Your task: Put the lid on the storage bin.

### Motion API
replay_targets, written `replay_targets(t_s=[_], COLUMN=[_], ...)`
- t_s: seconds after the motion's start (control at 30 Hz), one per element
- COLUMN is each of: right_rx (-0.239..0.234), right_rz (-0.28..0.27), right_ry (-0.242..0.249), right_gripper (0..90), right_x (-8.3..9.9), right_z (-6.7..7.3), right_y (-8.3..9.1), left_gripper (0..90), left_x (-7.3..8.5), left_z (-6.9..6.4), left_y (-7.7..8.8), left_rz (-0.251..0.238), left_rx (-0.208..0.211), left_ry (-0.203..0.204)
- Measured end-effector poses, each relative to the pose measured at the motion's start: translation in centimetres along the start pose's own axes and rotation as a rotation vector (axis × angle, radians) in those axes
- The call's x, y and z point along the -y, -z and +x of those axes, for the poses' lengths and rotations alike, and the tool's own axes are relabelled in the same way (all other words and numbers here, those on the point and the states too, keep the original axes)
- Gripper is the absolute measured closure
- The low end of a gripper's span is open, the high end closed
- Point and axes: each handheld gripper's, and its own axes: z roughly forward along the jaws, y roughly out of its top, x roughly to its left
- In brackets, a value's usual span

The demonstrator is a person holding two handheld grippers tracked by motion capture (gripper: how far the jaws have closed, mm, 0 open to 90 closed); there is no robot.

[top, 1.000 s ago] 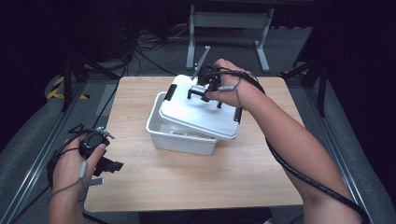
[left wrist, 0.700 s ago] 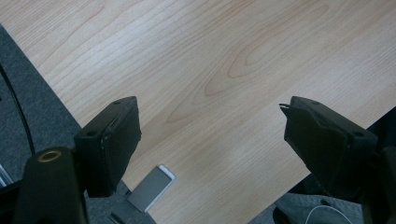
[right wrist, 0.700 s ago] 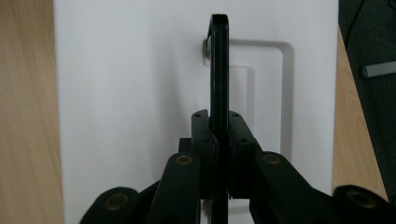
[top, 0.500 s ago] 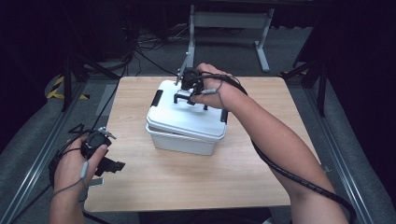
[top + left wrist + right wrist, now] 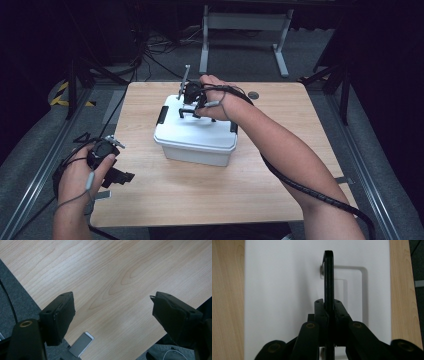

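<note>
The white lidded plastic storage box (image 5: pixel 195 132), carried by its black hinged handle (image 5: pixel 329 277) clamped in the right gripper (image 5: pixel 192 95), has shifted leftward and now sits mid-way across the pale wooden table (image 5: pixel 280 170), seemingly set down; left gripper (image 5: pixel 112 315) idles wide open; dark surroundings.

Wood table (image 5: pixel 280 195), grey floor (image 5: pixel 35 140), metal stand (image 5: pixel 240 22) behind.

Smooth white plastic box lid (image 5: pixel 200 131) on a matt, wood-grain table (image 5: pixel 280 165).
</note>
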Motion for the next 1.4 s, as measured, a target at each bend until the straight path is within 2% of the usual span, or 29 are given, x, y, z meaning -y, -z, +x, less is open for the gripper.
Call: replay_targets(t_s=[0.13, 0.33, 0.47, 0.53, 0.77, 0.83, 0.9, 1.07, 1.2, 1.23, 1.33, 1.4], right_rx=[0.012, 0.031, 0.052, 0.041, 0.055, 0.037, 0.038, 0.025, 0.037, 0.042, 0.053, 0.044], right_rz=[0.015, -0.005, 0.006, -0.001, -0.029, -0.019, 0.022, 0.006, 0.026, 0.031, 0.045, 0.040], right_ry=[0.006, -0.002, 0.012, 0.018, 0.023, 0.018, 0.028, 0.013, 0.024, 0.028, 0.034, 0.028], right_gripper=[84.2, 82.9, 82.7, 83.3, 84.4, 84.4, 84.4, 84.3, 84.5, 84.5, 84.5, 84.5], right_x=[0.0, 0.4, 0.3, 0.1, -0.3, -0.3, -0.1, 0.0, 0.0, 0.0, 0.1, 0.2], right_z=[-0.1, -0.5, -0.4, -0.2, 0.0, -0.1, -0.1, -0.4, -0.1, 0.1, 0.3, 0.4], right_y=[-0.4, -0.5, -0.5, -0.3, 0.3, 0.0, -0.6, -0.7, -0.7, -0.6, -0.5, -0.6], left_gripper=[18.9, 18.8, 18.8, 18.8, 18.8, 18.7, 18.7, 18.7, 18.8, 18.8, 18.7, 18.7], left_x=[0.0, 0.0, 0.0, 0.0, 0.0, 0.0, 0.1, 0.1, 0.1, 0.1, 0.2, 0.2], left_z=[0.0, 0.0, 0.0, 0.0, 0.0, 0.0, 0.0, 0.1, 0.1, 0.0, 0.1, 0.1], left_y=[0.1, 0.0, 0.1, 0.1, 0.0, 0.1, 0.2, 0.1, 0.1, 0.1, 0.2, 0.2], left_rz=[-0.002, 0.001, 0.001, -0.001, 0.000, -0.001, -0.002, -0.001, 0.002, -0.002, -0.002, -0.001], left_rx=[0.000, 0.000, -0.001, 0.001, 0.001, 0.004, 0.002, 0.003, -0.006, 0.003, 0.002, 0.002], left_ry=[0.002, 0.001, 0.003, -0.002, -0.001, -0.004, -0.005, -0.002, -0.012, -0.001, -0.005, 0.001])
